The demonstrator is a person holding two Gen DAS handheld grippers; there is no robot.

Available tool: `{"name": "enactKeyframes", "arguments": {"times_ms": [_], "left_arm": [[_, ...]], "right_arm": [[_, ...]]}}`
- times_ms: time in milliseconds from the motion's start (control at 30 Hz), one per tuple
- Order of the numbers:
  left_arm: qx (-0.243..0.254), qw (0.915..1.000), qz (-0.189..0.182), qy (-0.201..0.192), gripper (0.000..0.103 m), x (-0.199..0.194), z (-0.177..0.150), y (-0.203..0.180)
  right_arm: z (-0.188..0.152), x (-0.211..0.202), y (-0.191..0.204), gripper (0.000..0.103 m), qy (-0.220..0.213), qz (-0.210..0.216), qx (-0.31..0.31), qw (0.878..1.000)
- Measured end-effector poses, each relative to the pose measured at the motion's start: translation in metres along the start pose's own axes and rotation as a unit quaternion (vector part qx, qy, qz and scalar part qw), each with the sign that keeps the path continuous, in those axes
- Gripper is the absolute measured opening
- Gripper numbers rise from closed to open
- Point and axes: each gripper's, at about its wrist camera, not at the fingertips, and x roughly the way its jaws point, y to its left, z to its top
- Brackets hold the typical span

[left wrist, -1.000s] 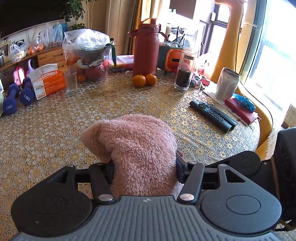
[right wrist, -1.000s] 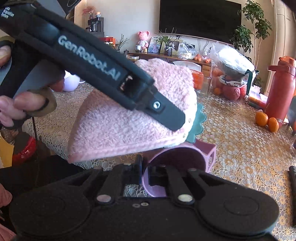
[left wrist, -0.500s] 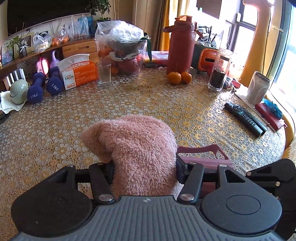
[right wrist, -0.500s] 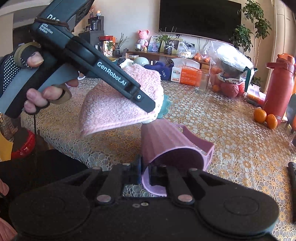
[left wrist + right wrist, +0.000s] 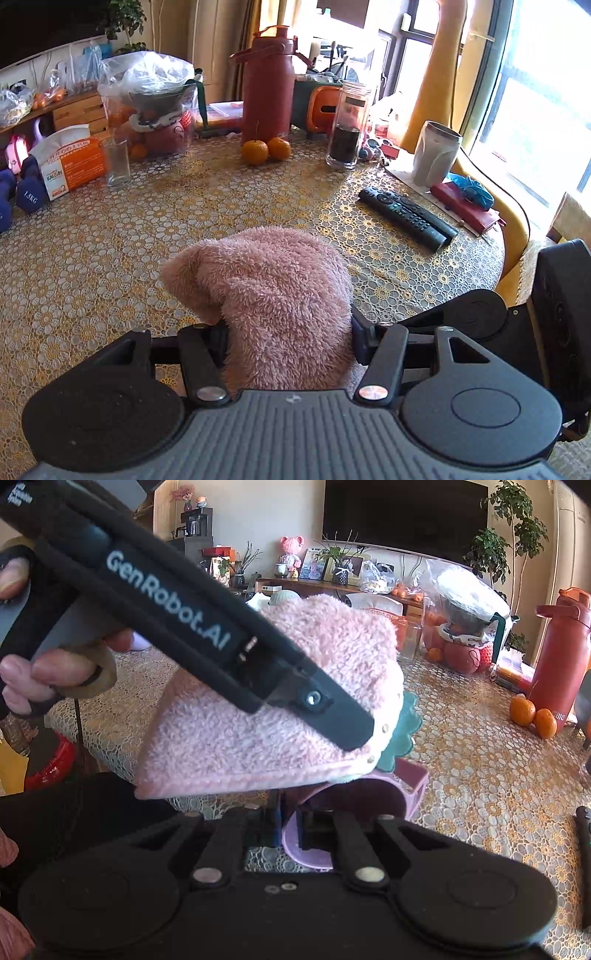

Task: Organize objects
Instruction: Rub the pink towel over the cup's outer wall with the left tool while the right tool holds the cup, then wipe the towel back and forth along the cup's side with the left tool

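My left gripper (image 5: 288, 332) is shut on a fluffy pink towel (image 5: 273, 295), bunched between its fingers and held above the table. In the right wrist view the left gripper (image 5: 354, 734) and the pink towel (image 5: 258, 731) hang directly over a purple cup (image 5: 354, 794). My right gripper (image 5: 290, 823) is shut on the near rim of the purple cup, which has a square handle on its far right side. The towel hides most of the cup's top. A teal scalloped piece (image 5: 406, 723) shows behind the towel.
A round table (image 5: 110, 258) with a gold lace cloth holds a red flask (image 5: 267, 88), two oranges (image 5: 264, 151), a glass jar (image 5: 347, 125), two remotes (image 5: 406, 218), a steel tumbler (image 5: 434, 151), a glass (image 5: 116, 162), a tissue box (image 5: 70, 162), dumbbells (image 5: 26, 195) and a bagged bowl (image 5: 151, 96).
The left gripper with the towel swung back over the purple cup, close to the right wrist camera. The cup is again mostly covered by the towel. Both grips held.
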Motion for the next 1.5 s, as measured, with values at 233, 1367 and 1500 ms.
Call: {"name": "enactKeyframes", "arguments": {"times_ms": [233, 1367, 1500], "left_arm": [[-0.03, 0.999, 0.032, 0.007, 0.058, 0.002, -0.006, 0.027], [0.003, 0.9998, -0.021, 0.001, 0.057, -0.004, 0.001, -0.006], [-0.007, 1.0, -0.002, 0.005, 0.057, -0.001, -0.002, 0.007]], "right_arm": [[0.001, -0.008, -0.015, 0.014, -0.011, 0.0, 0.061, 0.998], [-0.003, -0.025, -0.031, 0.008, -0.046, -0.006, 0.151, 0.987], [-0.007, -0.025, -0.031, 0.008, -0.044, -0.007, 0.152, 0.987]]}}
